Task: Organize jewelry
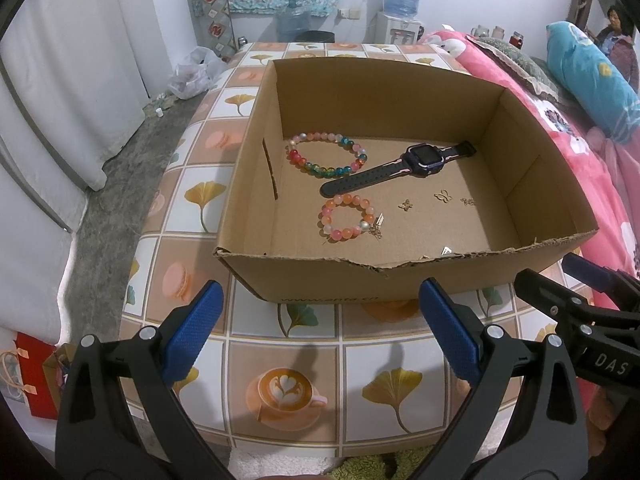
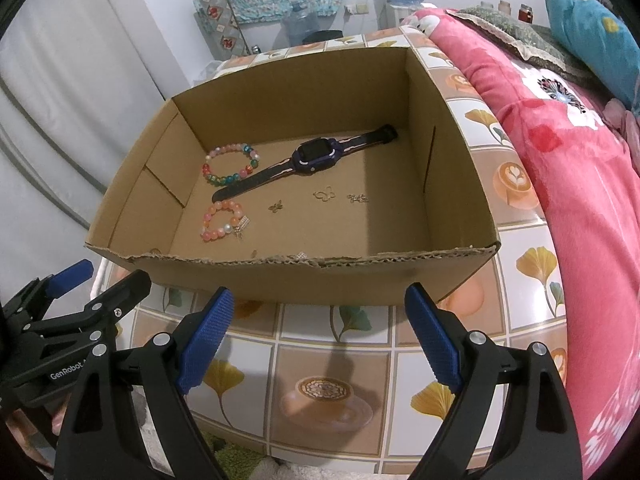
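Observation:
An open cardboard box stands on the patterned table. Inside lie a multicolour bead bracelet, a pink-orange bead bracelet with a charm, a dark smartwatch and small gold charms, one a butterfly. My left gripper is open and empty, in front of the box's near wall. My right gripper is open and empty, beside the left, also in front of the box. Each shows at the edge of the other's view.
The tablecloth has coffee and ginkgo prints. A pink floral blanket lies to the right. White curtains hang at the left. Water bottles and a dispenser stand at the back. A red bag sits on the floor.

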Available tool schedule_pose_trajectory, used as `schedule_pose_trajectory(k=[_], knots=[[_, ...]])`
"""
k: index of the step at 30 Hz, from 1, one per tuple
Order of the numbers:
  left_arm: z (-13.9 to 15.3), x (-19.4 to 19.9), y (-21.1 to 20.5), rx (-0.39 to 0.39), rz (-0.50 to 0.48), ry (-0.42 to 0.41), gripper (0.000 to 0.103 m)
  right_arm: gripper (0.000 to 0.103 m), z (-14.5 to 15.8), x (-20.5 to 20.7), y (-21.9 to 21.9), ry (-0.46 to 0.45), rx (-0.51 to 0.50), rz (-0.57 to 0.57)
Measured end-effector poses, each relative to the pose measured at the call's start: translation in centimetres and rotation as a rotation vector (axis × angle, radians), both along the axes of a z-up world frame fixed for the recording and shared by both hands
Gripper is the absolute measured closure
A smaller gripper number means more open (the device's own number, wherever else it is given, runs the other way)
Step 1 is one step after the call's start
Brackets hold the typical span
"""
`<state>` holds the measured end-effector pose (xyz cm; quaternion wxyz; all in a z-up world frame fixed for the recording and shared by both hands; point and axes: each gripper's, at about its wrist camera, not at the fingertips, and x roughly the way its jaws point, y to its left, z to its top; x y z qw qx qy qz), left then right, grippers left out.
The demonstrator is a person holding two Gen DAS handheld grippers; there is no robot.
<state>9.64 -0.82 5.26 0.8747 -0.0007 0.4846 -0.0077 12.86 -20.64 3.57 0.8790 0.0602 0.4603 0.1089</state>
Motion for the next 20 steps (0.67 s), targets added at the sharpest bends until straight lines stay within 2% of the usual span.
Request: schedule_pose_trajectory(k=[20], knots=[[0.01,-0.02,-0.02,-0.001,-0.002,0.001,0.008,0.018,0.11,-0.03,-0.10,0.004,0.000,0.001]])
